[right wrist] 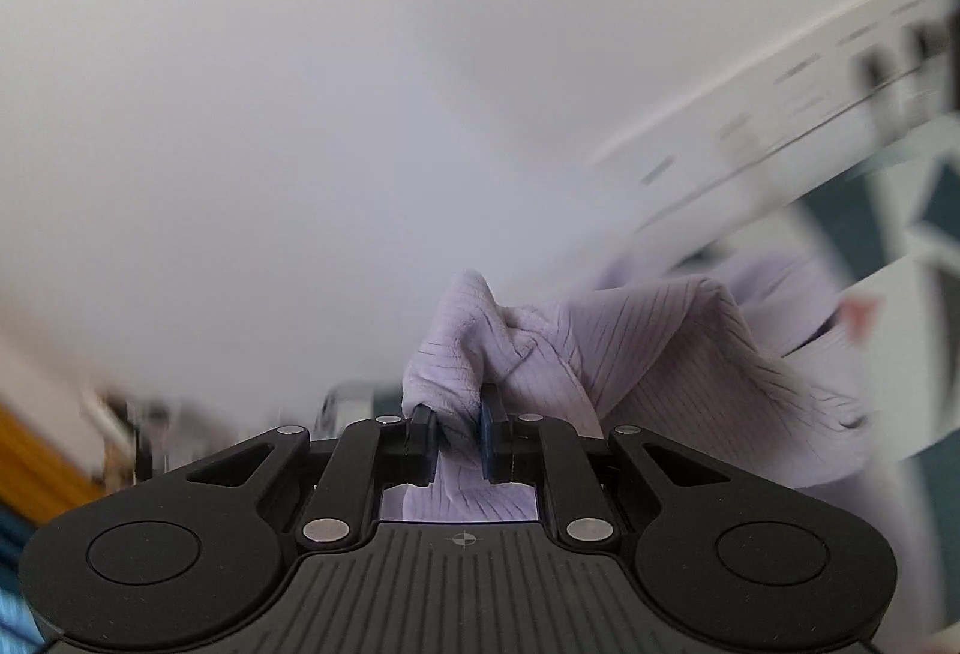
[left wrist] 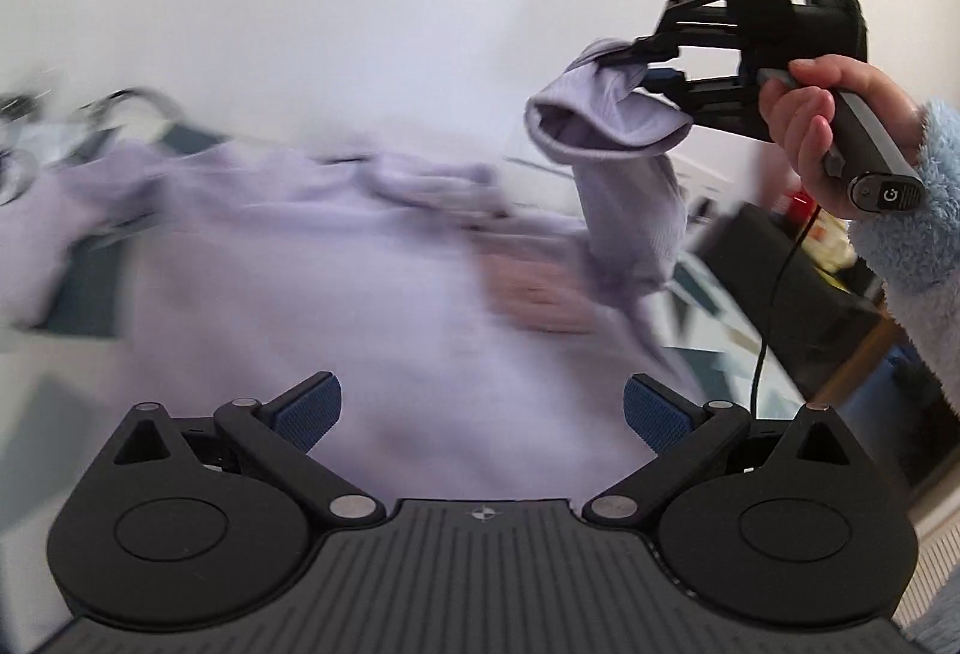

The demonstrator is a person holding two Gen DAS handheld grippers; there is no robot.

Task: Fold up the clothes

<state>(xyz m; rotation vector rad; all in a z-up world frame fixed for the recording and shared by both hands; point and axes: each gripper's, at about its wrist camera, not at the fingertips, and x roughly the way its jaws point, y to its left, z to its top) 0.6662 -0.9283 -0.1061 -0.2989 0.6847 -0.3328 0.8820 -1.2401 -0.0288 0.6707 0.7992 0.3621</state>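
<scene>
Left side of the left wrist view: lilac garment (left wrist: 312, 258) lies spread over a patterned surface (left wrist: 84, 294) with dark and pale shapes, much blurred. Body of it runs broadly across the picture, left to right; what looks like the collar end sits toward the far wall. Which face is up, I cannot tell.

Centre, low: left gripper (left wrist: 483, 408) hangs over the cloth, jaws wide, blue pads well apart, nothing between them.

Right: right gripper (left wrist: 630, 66) is raised above the surface, gripped by a hand (left wrist: 804, 114) in a fluffy blue sleeve (left wrist: 918, 234). Its jaws are pinched narrow on the cuff end of one garment sleeve (left wrist: 624, 174). That sleeve hangs from the jaws, long axis close to vertical, open cuff facing left, lower end trailing down into the body of the garment.

Right wrist view confirms the pinch: ribbed lilac cloth bunched between the closed pads (right wrist: 489, 438) (fabric shows behind them too).

Progress, as judged: early. No finished fold shows; garment body looks merely laid out. The lifted sleeve probably has to be carried across the body and laid down, then the other sleeve and the lengthwise folds remain.
</scene>
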